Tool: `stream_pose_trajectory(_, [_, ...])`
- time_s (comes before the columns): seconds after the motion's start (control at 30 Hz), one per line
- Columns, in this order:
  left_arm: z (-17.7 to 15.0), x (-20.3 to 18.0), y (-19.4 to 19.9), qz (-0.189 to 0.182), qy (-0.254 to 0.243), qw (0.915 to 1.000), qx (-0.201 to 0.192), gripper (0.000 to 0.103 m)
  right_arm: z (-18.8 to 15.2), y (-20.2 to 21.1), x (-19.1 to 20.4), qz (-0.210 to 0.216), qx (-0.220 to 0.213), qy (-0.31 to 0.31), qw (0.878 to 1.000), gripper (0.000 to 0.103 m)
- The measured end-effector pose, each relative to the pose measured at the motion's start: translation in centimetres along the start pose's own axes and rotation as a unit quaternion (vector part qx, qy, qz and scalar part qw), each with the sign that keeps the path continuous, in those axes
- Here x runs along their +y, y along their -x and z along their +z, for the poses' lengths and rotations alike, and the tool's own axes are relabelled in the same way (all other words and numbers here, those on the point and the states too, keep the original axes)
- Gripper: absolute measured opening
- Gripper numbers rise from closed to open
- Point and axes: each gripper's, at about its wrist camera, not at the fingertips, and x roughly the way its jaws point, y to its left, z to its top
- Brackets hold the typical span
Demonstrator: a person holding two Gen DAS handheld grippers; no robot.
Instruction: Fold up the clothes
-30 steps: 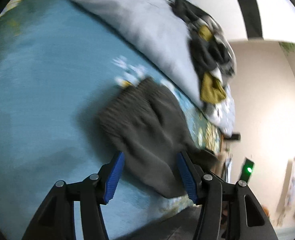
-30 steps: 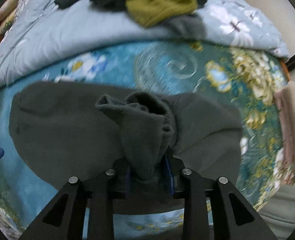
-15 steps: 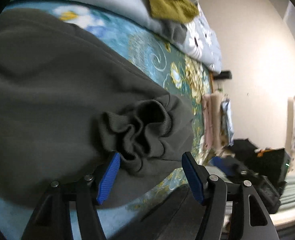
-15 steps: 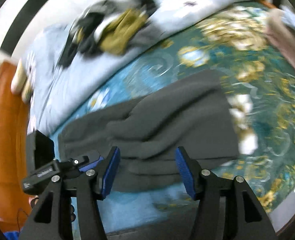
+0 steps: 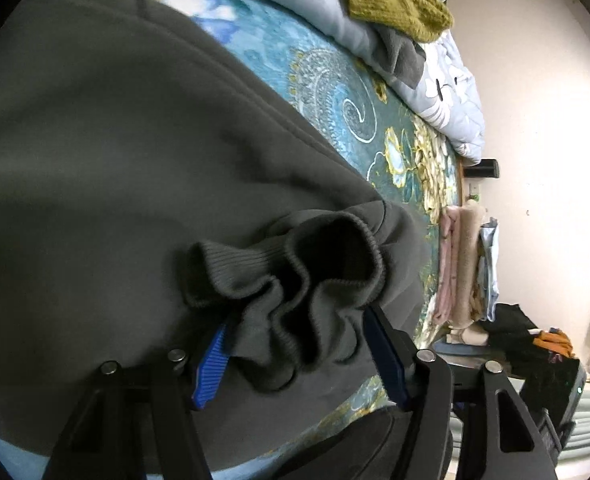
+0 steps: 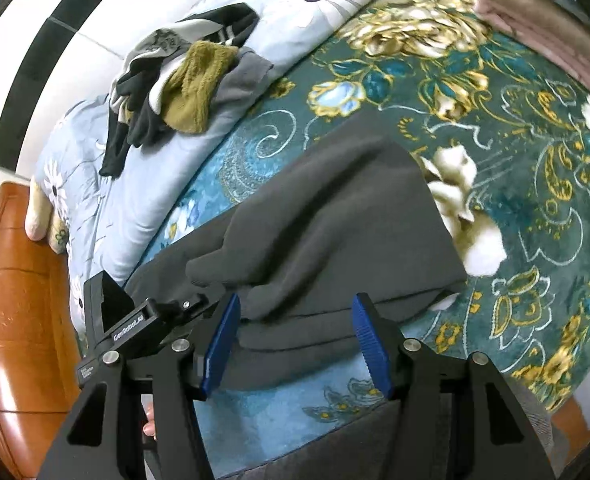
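Note:
A dark grey garment (image 5: 107, 152) lies spread on the teal flowered bedspread (image 5: 407, 160); it also shows in the right wrist view (image 6: 335, 220), partly folded over itself. Its ribbed cuff (image 5: 295, 292) is bunched up between the blue pads of my left gripper (image 5: 299, 356), whose jaws stand wide open around it. My right gripper (image 6: 295, 340) is open and empty, hovering over the garment's near edge. The left gripper's body (image 6: 131, 328) shows at the left of the right wrist view.
A light blue flowered quilt (image 6: 143, 168) lies along the far side, with a heap of clothes including an olive knit (image 6: 199, 84) on it. Pink folded cloth (image 6: 535, 20) sits at the bed's right end. A wooden headboard (image 6: 19, 300) stands left.
My right gripper let go of the grey cuff, opened and drew back. My left gripper swung over the garment and closed in around the bunched cuff.

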Motion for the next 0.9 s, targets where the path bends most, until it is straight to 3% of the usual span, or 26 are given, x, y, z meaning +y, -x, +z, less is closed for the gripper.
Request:
stream_pose_trajectory(0.03, [0.0,-0.4,-0.2,0.012,-0.004,0.9999,-0.006,0.033,0.0,0.0,-0.3,0.002,0.000,-0.006,1.000,0.059])
stream_pose_trajectory(0.1, [-0.1,-1.2,-0.5,0.025,-0.010,0.9995,-0.013,0.026,-0.2,0.6,-1.3,0.003,-0.005,-0.016,1.000,0.059])
stream_pose_trajectory(0.2, [-0.1,-4.5,-0.3,-0.013,-0.041,0.9989,-0.018,0.023,-0.5,1.8,-3.1,0.000,-0.019,-0.034,0.999,0.059])
stream_pose_trajectory(0.3, [0.5,-9.8,0.3,-0.152,-0.072,0.9858,-0.001,0.023,-0.3,3.5,-5.3,-0.006,-0.037,-0.064,0.997,0.059])
stream_pose_trajectory(0.37, [1.0,-12.3,1.7,-0.249,-0.086,0.9646,-0.003,0.022,0.0,4.7,-6.5,-0.015,-0.049,-0.079,0.996,0.059])
stream_pose_trajectory(0.4, [1.1,-12.7,2.2,-0.256,-0.099,0.9617,-0.010,0.023,0.2,5.3,-7.1,-0.019,-0.055,-0.087,0.995,0.059])
stream_pose_trajectory(0.43, [1.2,-12.5,2.7,-0.235,-0.120,0.9642,-0.024,0.023,0.2,5.9,-7.4,-0.023,-0.060,-0.087,0.994,0.059])
stream_pose_trajectory(0.53, [1.0,-8.4,1.6,-0.123,-0.126,0.9839,-0.031,0.023,0.4,7.0,-7.8,-0.031,-0.068,-0.081,0.994,0.059])
stream_pose_trajectory(0.67, [-0.3,0.3,-0.8,-0.066,-0.014,0.9977,-0.005,0.024,1.3,5.3,-6.9,0.004,-0.044,-0.085,0.995,0.059])
stream_pose_trajectory(0.7, [-0.6,2.3,-1.4,-0.055,0.014,0.9984,0.000,0.026,1.7,4.2,-6.1,0.025,-0.031,-0.088,0.995,0.059])
stream_pose_trajectory(0.77, [-0.6,3.3,-1.8,-0.071,0.044,0.9965,0.003,0.031,2.6,1.8,-4.4,0.047,-0.004,-0.085,0.995,0.059])
stream_pose_trajectory(0.83, [-0.6,2.6,-1.5,-0.058,0.040,0.9975,0.007,0.032,3.5,-1.0,-2.1,0.064,0.028,-0.070,0.995,0.059])
stream_pose_trajectory(0.9, [-0.8,1.2,-0.1,-0.044,0.016,0.9989,0.006,0.030,4.6,-4.1,0.3,0.046,0.059,-0.030,0.997,0.059])
